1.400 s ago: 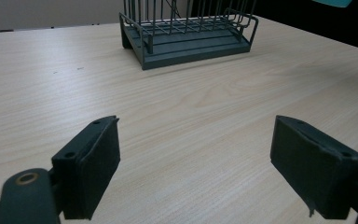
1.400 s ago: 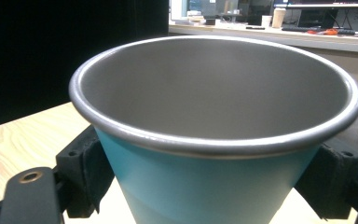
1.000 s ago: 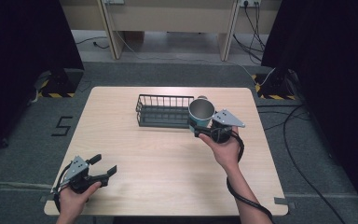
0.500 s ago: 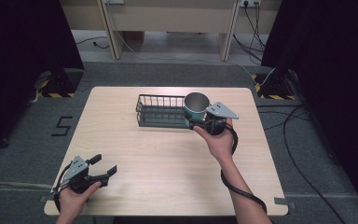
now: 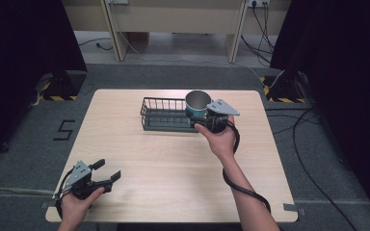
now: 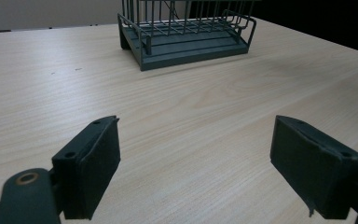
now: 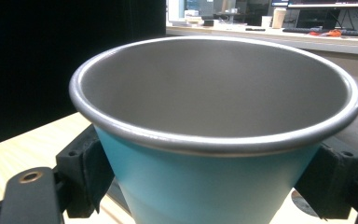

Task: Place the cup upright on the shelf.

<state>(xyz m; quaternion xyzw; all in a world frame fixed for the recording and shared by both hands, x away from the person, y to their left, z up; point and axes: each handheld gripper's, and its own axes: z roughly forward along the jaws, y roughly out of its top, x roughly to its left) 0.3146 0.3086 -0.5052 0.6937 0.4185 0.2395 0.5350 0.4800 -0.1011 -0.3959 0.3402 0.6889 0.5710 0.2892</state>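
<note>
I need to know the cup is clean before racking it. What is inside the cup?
The cup, held in the right tool, shows bare grey metal walls with nothing on them. Its bottom lies below the near rim, out of sight, so something small there could be hidden.

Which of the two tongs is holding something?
The right tongs, at the right end of the wire rack, are clamped on the teal metal cup. The left tongs, near the table's front left corner, are open with nothing between them.
</note>
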